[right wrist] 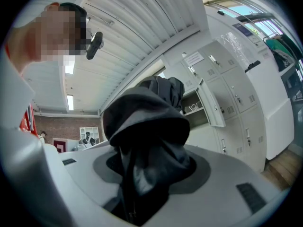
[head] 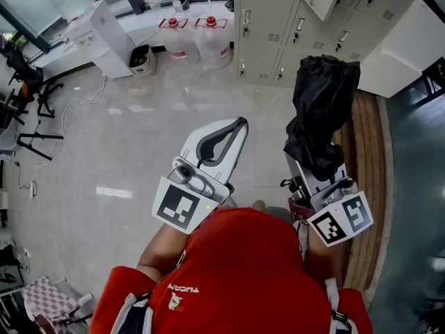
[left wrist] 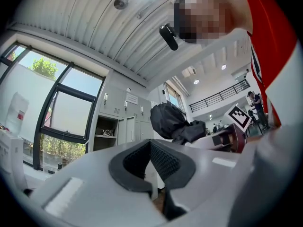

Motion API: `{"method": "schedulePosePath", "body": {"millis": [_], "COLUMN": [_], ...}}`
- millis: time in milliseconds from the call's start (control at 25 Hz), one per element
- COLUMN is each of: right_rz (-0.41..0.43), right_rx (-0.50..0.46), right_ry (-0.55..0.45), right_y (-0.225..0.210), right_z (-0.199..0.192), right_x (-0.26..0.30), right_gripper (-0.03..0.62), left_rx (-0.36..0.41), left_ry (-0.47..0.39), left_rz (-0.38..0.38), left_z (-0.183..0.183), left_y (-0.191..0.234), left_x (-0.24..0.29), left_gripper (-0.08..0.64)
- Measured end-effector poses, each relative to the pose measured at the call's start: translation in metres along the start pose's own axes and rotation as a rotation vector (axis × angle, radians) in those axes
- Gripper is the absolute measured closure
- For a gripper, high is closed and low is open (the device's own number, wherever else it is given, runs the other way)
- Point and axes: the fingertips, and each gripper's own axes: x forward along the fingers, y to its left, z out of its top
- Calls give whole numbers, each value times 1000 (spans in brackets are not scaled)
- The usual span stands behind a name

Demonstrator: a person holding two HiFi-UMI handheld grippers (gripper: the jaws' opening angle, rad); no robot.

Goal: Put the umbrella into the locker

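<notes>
Between the jaws of the right hand-held gripper (head: 313, 167) the umbrella (head: 321, 110) is clamped upright and should go slowly into the open locker (right wrist: 194, 105), while the closed left hand-held gripper (head: 238, 125) holds nothing.

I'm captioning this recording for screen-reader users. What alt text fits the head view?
Seen from above, a person in a red top holds two grippers: the right gripper clamps a bundled black umbrella, the left gripper is shut and empty. Grey lockers stand ahead across a pale floor.
</notes>
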Motion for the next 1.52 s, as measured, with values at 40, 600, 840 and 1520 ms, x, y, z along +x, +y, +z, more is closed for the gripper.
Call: {"method": "schedulePosePath", "body": {"millis": [40, 600, 840, 1520], "right_rz": [-1, -49, -61, -38], "right_rx": [0, -2, -11, -35], "right_ry": [-2, 5, 32, 30], "right_y": [1, 12, 7, -70], "right_z": [0, -7, -9, -1], "right_x": [3, 45, 60, 152], "right_gripper": [365, 365, 365, 365], "left_rx": [2, -4, -23, 16], "left_ry": [1, -4, -8, 25], "left_rz": [4, -2, 6, 52], "left_z": [0, -5, -8, -32], "left_y": [5, 52, 66, 148], "left_x": [-1, -15, -15, 68], "left_gripper": [555, 555, 555, 555]}}
